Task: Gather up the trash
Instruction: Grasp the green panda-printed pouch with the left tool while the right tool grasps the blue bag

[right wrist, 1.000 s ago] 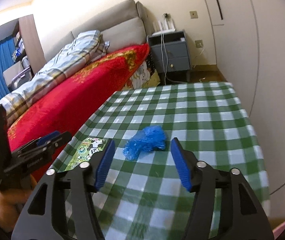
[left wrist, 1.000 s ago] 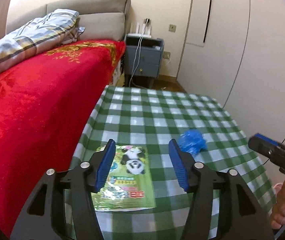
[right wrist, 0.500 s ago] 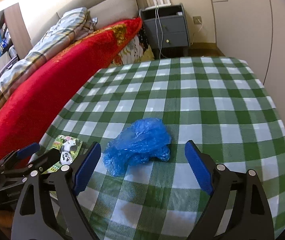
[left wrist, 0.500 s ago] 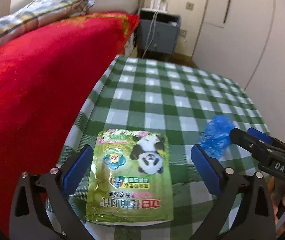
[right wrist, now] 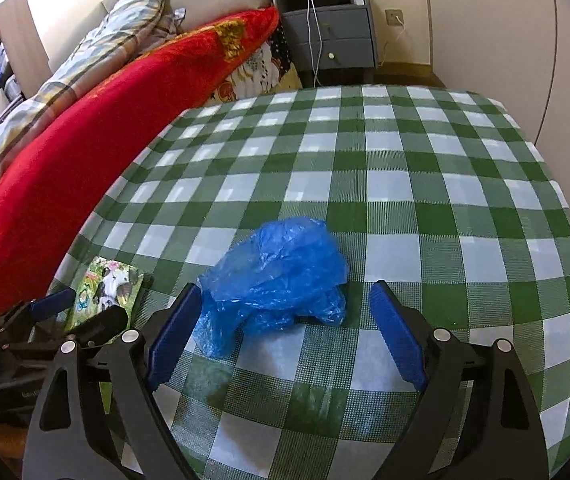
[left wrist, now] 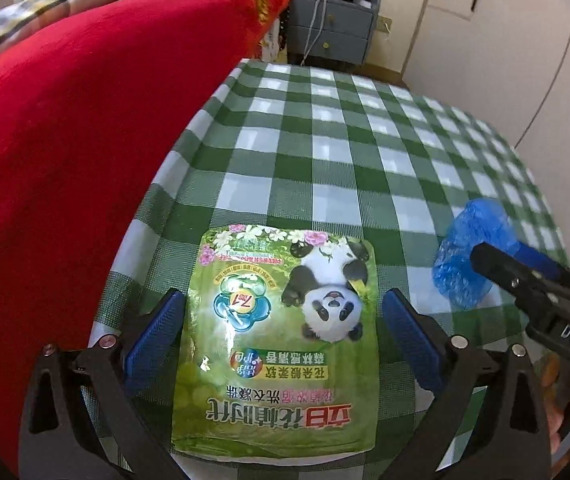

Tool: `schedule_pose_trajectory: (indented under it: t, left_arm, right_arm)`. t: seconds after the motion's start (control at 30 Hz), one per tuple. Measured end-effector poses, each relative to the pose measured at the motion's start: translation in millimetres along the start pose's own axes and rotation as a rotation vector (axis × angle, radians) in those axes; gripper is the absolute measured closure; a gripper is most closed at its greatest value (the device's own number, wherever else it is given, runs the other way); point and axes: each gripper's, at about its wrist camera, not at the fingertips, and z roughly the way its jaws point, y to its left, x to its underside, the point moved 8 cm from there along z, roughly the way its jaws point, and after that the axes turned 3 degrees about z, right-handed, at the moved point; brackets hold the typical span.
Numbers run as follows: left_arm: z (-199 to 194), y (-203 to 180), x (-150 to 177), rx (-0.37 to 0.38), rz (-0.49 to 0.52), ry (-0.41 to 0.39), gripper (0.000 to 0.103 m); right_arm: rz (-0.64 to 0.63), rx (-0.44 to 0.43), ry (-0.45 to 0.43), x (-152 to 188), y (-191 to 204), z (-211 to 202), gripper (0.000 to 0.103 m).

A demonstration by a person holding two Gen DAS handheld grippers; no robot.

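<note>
Green panda-print pouch (left wrist: 281, 336) lies flat on the checked tablecloth (left wrist: 325, 152) between the wide-open left gripper (left wrist: 283, 336), untouched. At its 3 o'clock, the right gripper (right wrist: 283, 332), jaws spread and empty, straddles the crumpled blue plastic bag (right wrist: 277, 276).

Green panda pouch (right wrist: 105, 286): in the right wrist view, near half lying hidden behind the left gripper (right wrist: 79, 312). Blue plastic bag (left wrist: 471, 256): in the left wrist view, the right gripper (left wrist: 525, 276) covering its side.
</note>
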Motion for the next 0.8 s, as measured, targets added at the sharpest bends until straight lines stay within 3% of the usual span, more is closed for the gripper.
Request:
schedule_pose_trajectory:
  t: [0.13, 0.23, 0.33, 0.4, 0.47, 0.57, 0.8]
  left_arm:
    - [2.8, -7.2, 3.9, -0.04, 0.071, 0.01, 0.008]
    - [2.5, -6.2, 5.0, -0.038, 0.069, 0.013, 0.008]
    - [2.5, -5.2, 4.5, -0.043, 0.065, 0.009, 0.009]
    - [1.6, -3.3, 4.0, -0.045, 0.05, 0.004, 0.011]
    - [-0.7, -0.5, 3.6, -0.044, 0.028, -0.004, 0.017]
    - [-5.3, 2.6, 2.4, -0.032, 0.003, -0.012, 0.028]
    - [-25.8, 2.9, 0.6, 0.0, -0.054, -0.048, 0.037]
  right_arm:
    - [-0.019, 0.027, 0.007, 1.1, 1.2, 1.8, 0.02]
    - [-0.032, 0.054, 0.003, 1.5, 1.0, 1.5, 0.032]
    - [-0.041, 0.061, -0.003, 1.6, 0.7, 0.4, 0.053]
    - [-0.042, 0.05, -0.005, 3.4, 0.2, -1.6, 0.079]
    - [-0.03, 0.031, -0.008, 5.3, -2.9, -5.9, 0.088]
    - [-0.024, 0.022, -0.035, 6.3, -6.4, -17.8, 0.094]
    - [-0.044, 0.006, -0.085, 3.4, -6.4, -56.4, 0.099]
